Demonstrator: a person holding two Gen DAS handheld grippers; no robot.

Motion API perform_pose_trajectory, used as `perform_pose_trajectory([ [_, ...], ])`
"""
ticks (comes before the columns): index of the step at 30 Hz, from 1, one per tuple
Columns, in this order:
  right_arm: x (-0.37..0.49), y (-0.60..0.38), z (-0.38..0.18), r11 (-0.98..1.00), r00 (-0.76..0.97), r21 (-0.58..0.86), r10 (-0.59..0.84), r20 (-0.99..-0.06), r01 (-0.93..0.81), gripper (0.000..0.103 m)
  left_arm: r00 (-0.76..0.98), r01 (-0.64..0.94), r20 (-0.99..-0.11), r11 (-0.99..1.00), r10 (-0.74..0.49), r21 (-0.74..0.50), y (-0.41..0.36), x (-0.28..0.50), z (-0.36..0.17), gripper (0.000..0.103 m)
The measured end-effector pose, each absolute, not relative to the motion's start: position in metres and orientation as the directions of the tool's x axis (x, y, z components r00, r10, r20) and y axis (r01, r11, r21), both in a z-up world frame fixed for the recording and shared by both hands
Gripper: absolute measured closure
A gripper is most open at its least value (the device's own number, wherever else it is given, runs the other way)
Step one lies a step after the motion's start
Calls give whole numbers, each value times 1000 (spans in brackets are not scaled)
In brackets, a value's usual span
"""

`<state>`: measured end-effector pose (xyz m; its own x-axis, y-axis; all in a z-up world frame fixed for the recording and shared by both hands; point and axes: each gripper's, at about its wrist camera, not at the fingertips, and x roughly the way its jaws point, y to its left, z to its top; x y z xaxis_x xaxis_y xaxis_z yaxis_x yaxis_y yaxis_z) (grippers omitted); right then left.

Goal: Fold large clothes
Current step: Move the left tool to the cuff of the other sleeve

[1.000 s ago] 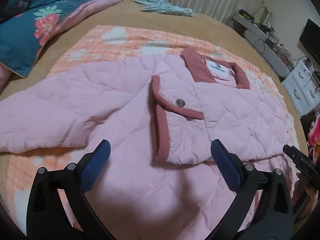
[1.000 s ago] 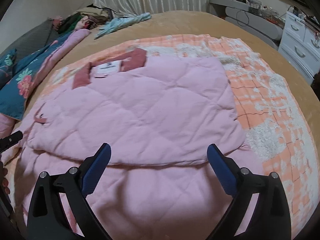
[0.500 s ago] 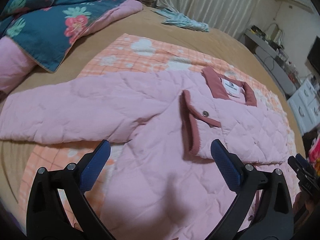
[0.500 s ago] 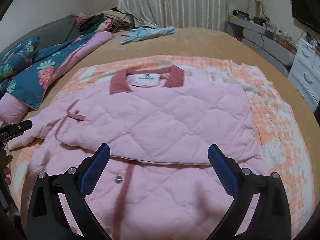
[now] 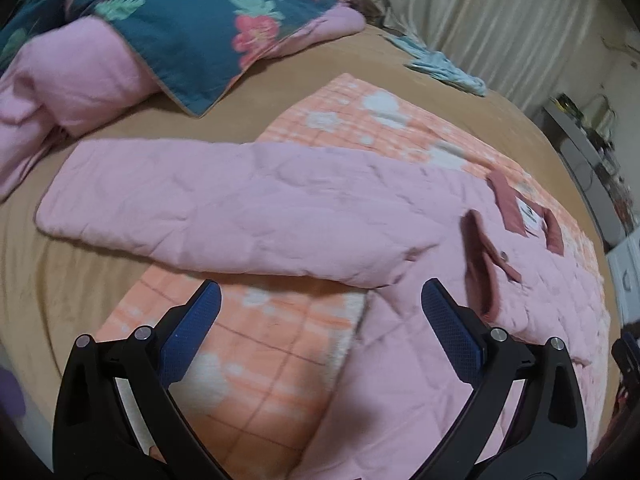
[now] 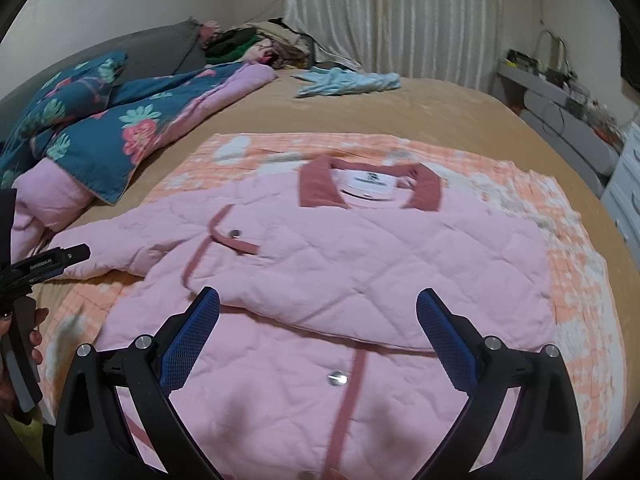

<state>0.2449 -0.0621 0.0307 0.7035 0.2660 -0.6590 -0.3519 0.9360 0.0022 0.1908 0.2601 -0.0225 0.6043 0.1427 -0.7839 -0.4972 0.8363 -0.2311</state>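
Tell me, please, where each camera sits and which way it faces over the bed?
Left wrist: behind the open left tongs, facing the pink jacket and its spread sleeve.
Right wrist: behind the open right tongs, looking up the jacket toward the collar; the left tongs and fingers show at left.
Shared: jacket, orange blanket, floral quilt.

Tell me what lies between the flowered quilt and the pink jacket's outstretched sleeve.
In the left wrist view, only bare tan bedspread separates the flowered quilt from the sleeve; nothing else lies on that strip.
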Motion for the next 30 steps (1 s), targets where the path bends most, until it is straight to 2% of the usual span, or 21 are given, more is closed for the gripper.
perform_pose_trajectory([
  [12,236,30,23,869,647,-37,339,-683,-494,5,585,-604,-778,763,229,-230,311,166,-32,9],
  [17,233,63,21,838,627,-52,363,-690,-543,5,574,-654,-784,709,236,-265,336,159,-43,9],
  [30,238,125,0,789,568,-56,390,-724,-612,5,505,-756,-810,605,298,-249,385,153,-71,9],
])
